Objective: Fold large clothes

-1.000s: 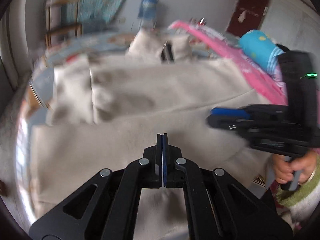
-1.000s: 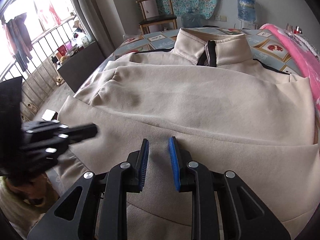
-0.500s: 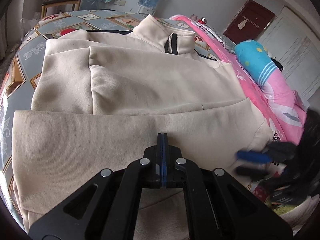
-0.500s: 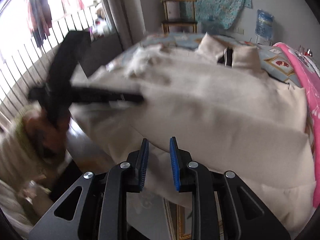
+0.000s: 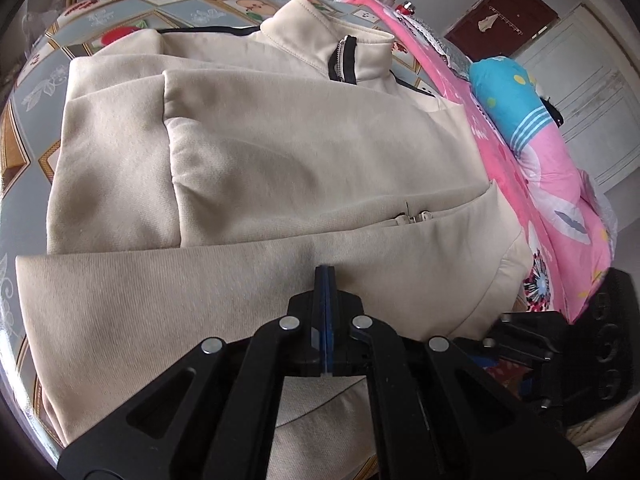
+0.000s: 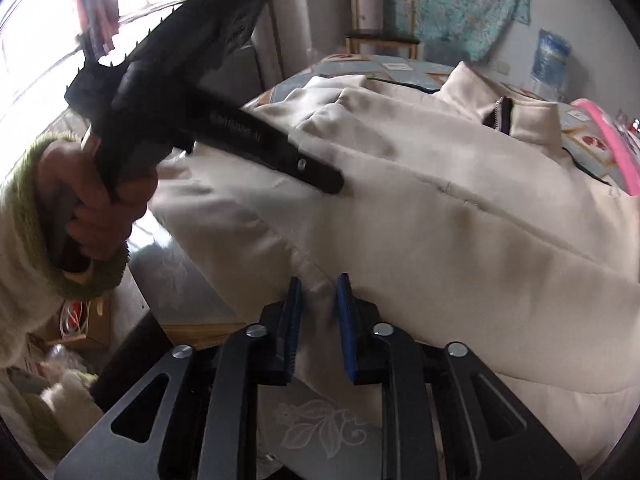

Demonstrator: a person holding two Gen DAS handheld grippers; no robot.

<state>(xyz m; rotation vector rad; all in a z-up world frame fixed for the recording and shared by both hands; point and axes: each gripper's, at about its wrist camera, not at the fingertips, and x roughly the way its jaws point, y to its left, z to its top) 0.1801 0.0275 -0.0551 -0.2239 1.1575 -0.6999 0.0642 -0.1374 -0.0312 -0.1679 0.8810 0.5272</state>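
A: Where is the jacket (image 5: 280, 152) now?

B: It lies flat on the table (image 5: 28, 92), collar toward the far edge and hem at the near edge. One sleeve is already folded across the chest. At the right edge a pink quilt (image 5: 532, 168) lies beside it.

A: What are the two tools doing?

B: The left gripper (image 5: 325, 276) has its jaws pressed together with nothing between them. It rests on or just above the cloth near the hem; I cannot tell if it touches. The right gripper (image 6: 318, 292) is at the near edge of the table, and its jaws are closing. A fold of the hem is between the blue pads (image 6: 295, 300), but they do not look pressed on it yet.

A: So which step is this?

B: I think it is taking hold of the hem, before folding the lower part up toward the collar. The next move needs a firm pinch by the right gripper. Probably the left one must open and take the hem on its side too, so the cloth lifts evenly.
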